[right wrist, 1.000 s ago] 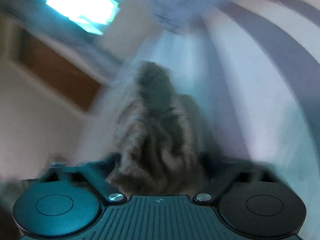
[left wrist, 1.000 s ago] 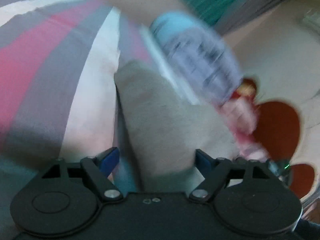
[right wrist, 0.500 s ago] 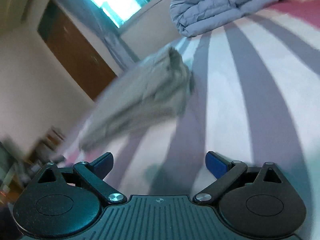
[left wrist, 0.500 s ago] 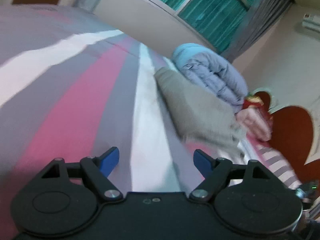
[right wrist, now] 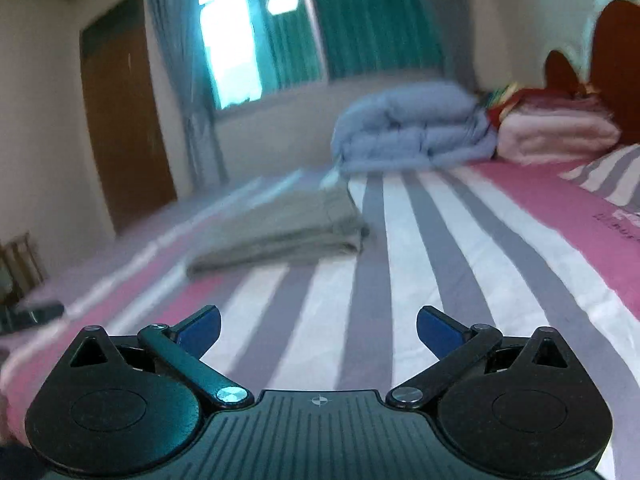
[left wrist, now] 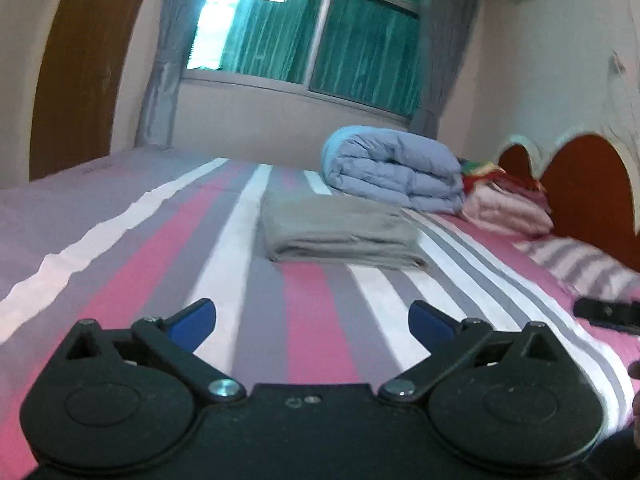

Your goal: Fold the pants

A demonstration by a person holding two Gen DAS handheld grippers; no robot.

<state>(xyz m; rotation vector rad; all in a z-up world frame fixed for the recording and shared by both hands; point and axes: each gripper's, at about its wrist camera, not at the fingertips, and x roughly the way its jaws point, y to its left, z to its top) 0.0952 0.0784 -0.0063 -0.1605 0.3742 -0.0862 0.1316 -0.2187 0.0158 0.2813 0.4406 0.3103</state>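
From the left wrist view, the left hand-held gripper (left wrist: 312, 322) hangs low over the striped bed (left wrist: 308, 332) with its blue-tipped fingers spread wide and nothing between them. The pants (left wrist: 340, 232), grey and folded into a flat stack, lie on the bed well ahead of the fingers, clear of them, toward the far edge under the window (left wrist: 320, 36). Just behind the pants sits a folded blue duvet (left wrist: 394, 172), and beside that, against the headboard (left wrist: 588, 188), a pile of pink bedding (left wrist: 508, 210); a striped pillow (left wrist: 580, 264) lies nearer along the headboard edge. From the right wrist view, somewhat blurred, the right hand-held gripper (right wrist: 318, 330) is likewise released, its fingers apart and empty over the stripes. The pants (right wrist: 284, 232) lie ahead and left of it, apart from the fingers, with the duvet (right wrist: 412, 132) beyond them and the pink bedding (right wrist: 556, 132) at the headboard end. A brown door (right wrist: 124, 120) stands past the bed's far left corner.
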